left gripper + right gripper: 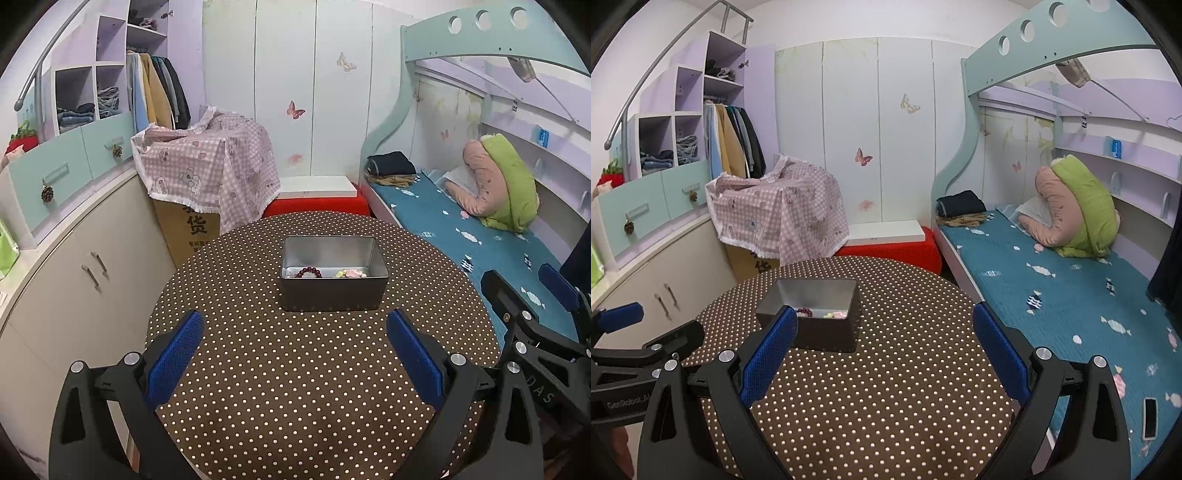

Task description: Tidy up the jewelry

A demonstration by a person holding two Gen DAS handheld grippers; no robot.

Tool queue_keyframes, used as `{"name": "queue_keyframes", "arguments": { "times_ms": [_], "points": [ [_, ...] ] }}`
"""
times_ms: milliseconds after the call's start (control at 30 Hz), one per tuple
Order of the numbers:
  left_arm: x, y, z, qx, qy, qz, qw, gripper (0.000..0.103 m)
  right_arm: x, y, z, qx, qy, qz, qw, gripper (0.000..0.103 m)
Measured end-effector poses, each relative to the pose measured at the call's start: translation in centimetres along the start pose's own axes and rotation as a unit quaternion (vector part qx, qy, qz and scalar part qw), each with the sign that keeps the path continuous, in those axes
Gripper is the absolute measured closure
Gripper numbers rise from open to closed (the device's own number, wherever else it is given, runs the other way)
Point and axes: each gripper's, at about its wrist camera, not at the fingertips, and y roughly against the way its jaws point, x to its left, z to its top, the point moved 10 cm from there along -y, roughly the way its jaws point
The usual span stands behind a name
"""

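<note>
Jaws of both the left gripper (295, 356) and right gripper (884, 356) spread empty above the desk (295, 387); bracelets already lie in the tin (334, 295), so withdraw without nudging it

Around the tin box (334, 280) the table (295, 369) is bare on every side; its open top is unobstructed, with a bed (461, 229) beside the table's right edge

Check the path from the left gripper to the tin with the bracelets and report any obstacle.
Nothing visible blocks it. The left gripper hangs open over bare polka-dot tablecloth, and the metal tin sits straight ahead. The tin's near wall partly hides the dark bead bracelet inside.
</note>
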Motion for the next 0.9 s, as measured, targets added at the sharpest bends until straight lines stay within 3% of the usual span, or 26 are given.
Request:
{"name": "queue_keyframes", "arguments": {
  "times_ms": [900],
  "points": [
    [-0.15, -0.10, -0.46, 0.007, -0.008, 0.002, 0.9999, 0.007, 0.24, -0.34, -0.46, 0.007, 0.000, -0.002, 1.000, 0.010]
  ]
}}
